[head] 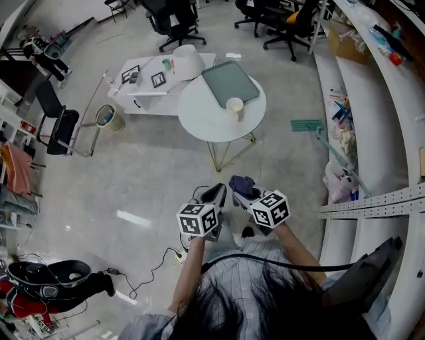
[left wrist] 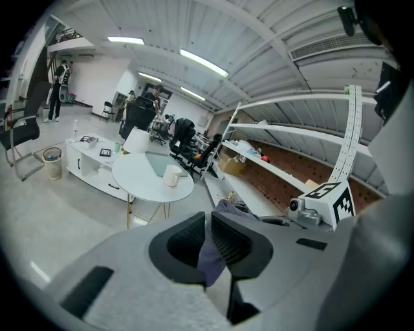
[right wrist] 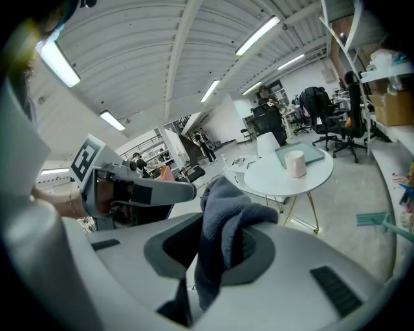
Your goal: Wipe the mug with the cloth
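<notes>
A cream mug (head: 234,107) stands on the round white table (head: 199,116), well ahead of both grippers; it also shows as the mug (left wrist: 171,176) and the mug (right wrist: 295,163). A dark blue-grey cloth (head: 241,184) bunches over the tip of my right gripper (head: 240,192). In the right gripper view the cloth (right wrist: 223,220) is pinched between the jaws of the right gripper (right wrist: 223,227) and hangs down. My left gripper (head: 218,192) is close beside it, and a strip of the cloth (left wrist: 210,255) sits in the narrow gap of the left gripper (left wrist: 208,223).
A grey-green tray (head: 230,82) lies on the round table behind the mug. A white conical shade (head: 188,63) and a low white cabinet (head: 143,89) stand to its left. Shelving (head: 372,133) runs along the right. Office chairs (head: 174,20) stand farther back, and cables (head: 153,272) lie on the floor.
</notes>
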Demonstrator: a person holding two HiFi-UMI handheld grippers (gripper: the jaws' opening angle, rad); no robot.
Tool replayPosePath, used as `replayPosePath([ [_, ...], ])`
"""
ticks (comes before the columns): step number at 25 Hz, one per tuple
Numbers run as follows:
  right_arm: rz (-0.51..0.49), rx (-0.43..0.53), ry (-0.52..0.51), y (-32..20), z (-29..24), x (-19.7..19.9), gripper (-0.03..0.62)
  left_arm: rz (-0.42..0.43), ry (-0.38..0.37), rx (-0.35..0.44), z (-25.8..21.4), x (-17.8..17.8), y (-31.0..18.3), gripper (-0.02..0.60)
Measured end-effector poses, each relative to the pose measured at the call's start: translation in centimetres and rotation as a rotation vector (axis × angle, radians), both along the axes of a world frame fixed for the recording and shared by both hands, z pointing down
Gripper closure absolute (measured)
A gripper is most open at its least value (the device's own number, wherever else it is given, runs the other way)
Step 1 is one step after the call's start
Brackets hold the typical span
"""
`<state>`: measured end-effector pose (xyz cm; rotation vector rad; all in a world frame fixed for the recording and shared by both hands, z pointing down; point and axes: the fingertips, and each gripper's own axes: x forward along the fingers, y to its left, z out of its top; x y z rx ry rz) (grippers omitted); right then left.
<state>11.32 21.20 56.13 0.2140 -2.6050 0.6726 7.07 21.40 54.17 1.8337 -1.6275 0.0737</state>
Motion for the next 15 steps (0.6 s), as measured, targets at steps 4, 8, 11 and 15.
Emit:
replayPosePath([
  [4,-0.011,0.006,-0.007,0.2,-0.4,-0.4,0.514,-0.016,-0.009,0.006,-0.4,-0.5,0.5,0.537],
  [8,-0.013,0.000,-0.003,0.1,0.0,0.4,0.514,-0.022,-0.010,0.004,-0.2,0.0,0.4,0.537],
  [11,-0.011,-0.007,-0.005,-0.1,0.4,0.7,0.514,-0.022,-0.018,0.001,0.0,0.2,0.3,0.537],
  [15,-0.028,-0.009,-0.008,0.1,0.5,1.2,0.514,-0.045,-0.026,-0.003,0.2,0.5,0.6,0.537],
])
